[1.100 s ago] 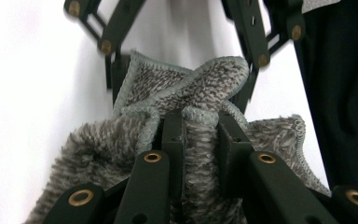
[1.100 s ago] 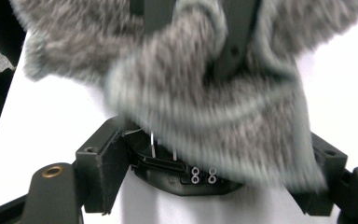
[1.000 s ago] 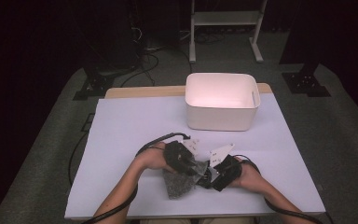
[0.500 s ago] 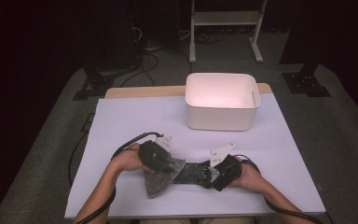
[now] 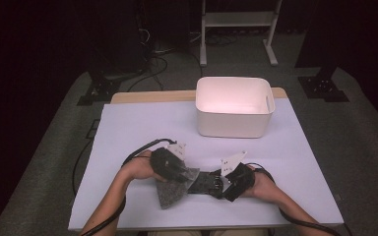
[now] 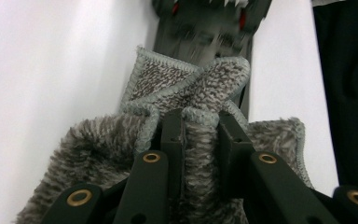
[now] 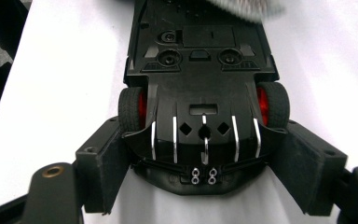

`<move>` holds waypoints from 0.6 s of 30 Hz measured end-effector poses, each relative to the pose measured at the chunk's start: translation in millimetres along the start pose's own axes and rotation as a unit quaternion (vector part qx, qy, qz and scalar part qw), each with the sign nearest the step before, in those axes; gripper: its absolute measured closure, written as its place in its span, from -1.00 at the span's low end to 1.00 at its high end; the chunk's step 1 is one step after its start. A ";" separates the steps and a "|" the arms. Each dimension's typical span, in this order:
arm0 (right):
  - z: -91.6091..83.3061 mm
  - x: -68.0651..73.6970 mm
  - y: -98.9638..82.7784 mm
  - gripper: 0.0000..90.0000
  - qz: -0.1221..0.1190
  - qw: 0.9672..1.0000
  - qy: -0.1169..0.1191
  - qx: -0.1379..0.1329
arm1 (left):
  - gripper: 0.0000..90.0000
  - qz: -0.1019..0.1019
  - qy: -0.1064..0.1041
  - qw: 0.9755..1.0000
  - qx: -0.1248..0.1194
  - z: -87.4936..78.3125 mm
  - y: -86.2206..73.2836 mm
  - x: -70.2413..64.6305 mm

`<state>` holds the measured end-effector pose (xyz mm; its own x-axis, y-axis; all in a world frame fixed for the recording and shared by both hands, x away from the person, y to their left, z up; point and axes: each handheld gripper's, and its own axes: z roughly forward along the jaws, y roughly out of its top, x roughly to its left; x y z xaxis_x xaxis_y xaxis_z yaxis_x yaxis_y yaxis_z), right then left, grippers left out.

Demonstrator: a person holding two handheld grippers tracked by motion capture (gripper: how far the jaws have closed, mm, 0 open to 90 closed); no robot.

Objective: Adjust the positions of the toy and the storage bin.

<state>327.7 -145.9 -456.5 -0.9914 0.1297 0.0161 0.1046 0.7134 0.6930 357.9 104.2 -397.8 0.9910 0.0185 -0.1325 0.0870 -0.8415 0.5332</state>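
Car: a black toy car point(image 7: 200, 79) lies belly-up on the white table point(image 5: 128, 132), between the two hands, near the person's edge.
Right tool: the right tool point(image 5: 225, 183) is spread wide around the car's tail, one pad at each flank by the red-hubbed wheels, holding it.
Left tool: the left tool point(image 6: 200, 140) is pressed together on a fold of grey cloth point(image 6: 191, 88), which rests on the car's far end.
Handling, car: probably light, stiff plastic, smooth and apt to slip; the flanks by the wheels look the safest grip, and the thin underside fins look fragile.
Handling, cloth: soft, limp and fluffy; any bunched fold will do.
Hidden: the car's upper body faces the table; its far end is blurred and covered by cloth.
Bin: a white bin point(image 5: 234, 105) stands well apart at the far side.
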 end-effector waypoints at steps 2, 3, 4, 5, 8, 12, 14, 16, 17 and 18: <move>-0.2 0.3 0.6 -0.49 0.000 1.000 0.000 0.000 | 0.68 0.013 -0.006 1.000 0.001 6.5 11.9 -1.7; -0.2 0.5 1.0 -0.49 -0.001 1.000 -0.001 0.000 | 0.68 0.022 -0.009 1.000 0.003 10.2 18.1 -2.1; -0.2 0.9 1.4 -0.49 0.001 1.000 -0.001 0.000 | 0.68 0.030 -0.010 0.999 0.008 14.0 24.1 -2.7; 0.0 0.8 1.5 -0.49 -0.001 1.000 -0.001 0.001 | 0.68 0.035 -0.012 0.999 0.011 17.9 29.5 -3.1; 0.5 0.8 1.2 -0.49 -0.004 1.000 -0.002 0.004 | 0.68 0.047 -0.019 0.999 0.003 25.6 42.9 -4.2; -0.8 0.6 2.3 -0.49 0.001 1.000 0.000 0.000 | 0.68 0.065 -0.026 0.997 -0.006 34.3 57.9 -4.4; -0.8 0.5 2.4 -0.49 0.000 1.000 -0.001 -0.001 | 0.68 0.068 -0.031 0.997 -0.010 38.3 64.2 -5.0; -0.3 0.5 2.0 -0.49 0.005 1.000 0.002 -0.002 | 0.68 0.075 -0.034 0.997 -0.010 42.5 70.1 -4.4; -0.1 0.4 1.6 -0.49 0.007 1.000 0.003 -0.003 | 0.68 0.077 -0.036 0.996 -0.009 43.5 71.4 -4.1; 0.0 0.6 1.4 -0.49 0.009 1.000 0.004 -0.003 | 0.68 0.075 -0.036 0.996 -0.009 45.1 72.4 -4.0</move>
<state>327.2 -144.8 -455.5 -0.9902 0.1356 0.0344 0.1211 0.7075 0.6963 355.7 18.9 -396.3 0.9832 -0.1467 -0.1091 -0.0596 -0.8214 0.5672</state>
